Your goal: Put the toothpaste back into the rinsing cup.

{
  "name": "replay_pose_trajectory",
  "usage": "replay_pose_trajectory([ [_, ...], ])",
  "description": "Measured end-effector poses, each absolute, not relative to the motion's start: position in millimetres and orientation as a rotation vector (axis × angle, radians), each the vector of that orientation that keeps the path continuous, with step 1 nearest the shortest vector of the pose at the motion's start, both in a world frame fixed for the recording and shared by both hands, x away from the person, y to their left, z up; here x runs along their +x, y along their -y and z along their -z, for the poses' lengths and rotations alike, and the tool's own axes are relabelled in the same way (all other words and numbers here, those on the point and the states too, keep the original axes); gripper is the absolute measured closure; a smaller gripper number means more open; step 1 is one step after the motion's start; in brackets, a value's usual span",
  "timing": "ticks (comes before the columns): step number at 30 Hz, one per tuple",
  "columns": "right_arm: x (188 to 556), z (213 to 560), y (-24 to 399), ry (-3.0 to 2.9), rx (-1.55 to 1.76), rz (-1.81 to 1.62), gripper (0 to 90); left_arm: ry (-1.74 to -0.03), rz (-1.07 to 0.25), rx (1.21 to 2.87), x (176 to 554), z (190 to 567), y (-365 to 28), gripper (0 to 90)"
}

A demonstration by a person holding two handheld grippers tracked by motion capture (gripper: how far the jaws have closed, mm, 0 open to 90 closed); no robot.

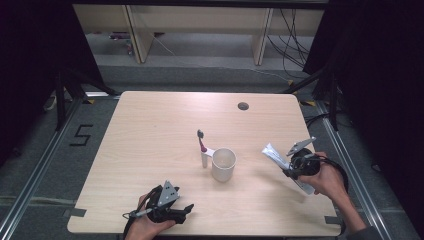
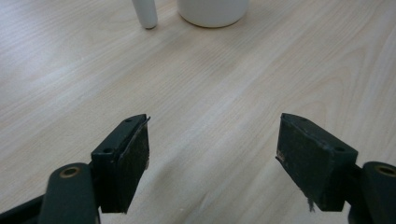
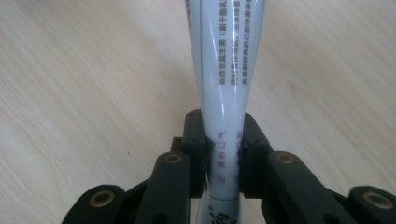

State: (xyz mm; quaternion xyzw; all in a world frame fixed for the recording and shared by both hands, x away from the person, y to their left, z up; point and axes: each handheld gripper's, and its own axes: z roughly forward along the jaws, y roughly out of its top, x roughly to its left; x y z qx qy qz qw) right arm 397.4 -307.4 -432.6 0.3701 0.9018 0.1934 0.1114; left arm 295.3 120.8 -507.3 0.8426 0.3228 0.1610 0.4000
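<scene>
High view: The wooden table (image 1: pixel 150 135) occupies the centre of the frame. A white cup (image 1: pixel 223 164) stands just right of centre. A toothbrush (image 1: pixel 202 148) stands upright just beside the cup, on its left. At lower centre-left, the left gripper (image 1: pixel 186 209) rests low at the near table edge, well apart from the cup. At centre right, the right gripper (image 1: pixel 287 167) grips a white tube (image 1: pixel 274 154), which slants toward the upper left and sits clear of the table surface.

Left gripper view: The two black jaws rise from the bottom corners and stand wide apart with bare wood between them. The base of the cup (image 2: pixel 213 11) and the foot of the toothbrush (image 2: pixel 145 13) show at the top edge.

Right gripper view: The jaws are closed tightly on the tube (image 3: pixel 227 84), pads pressing both sides of its narrow lower section. The tube runs from bottom centre to the top edge, printed text facing the camera.
</scene>
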Motion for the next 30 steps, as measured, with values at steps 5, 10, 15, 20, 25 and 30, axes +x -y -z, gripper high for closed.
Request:
replay_pose_trajectory([
  [5, 403, 419, 312, -2.594, 1.066, -0.710, 76.9, -0.812, -0.394, 2.144, 296, 507, -121, 25.1],
  [10, 404, 406, 308, -2.504, 1.124, -0.855, 76.9, -0.834, -0.402, 2.124, 295, 508, -120, 25.1],
  [15, 410, 394, 299, -2.430, 1.071, -1.028, 77.0, -0.843, -0.415, 2.128, 295, 506, -121, 25.1],
  [20, 416, 383, 284, -2.374, 1.023, -1.165, 77.1, -0.837, -0.408, 2.126, 296, 505, -121, 25.1],
  [25, 421, 378, 268, -2.304, 0.991, -1.303, 77.0, -0.840, -0.411, 2.103, 296, 506, -121, 25.1],
  [30, 425, 376, 254, -2.240, 0.961, -1.418, 77.0, -0.835, -0.412, 2.104, 296, 505, -122, 25.1],
])
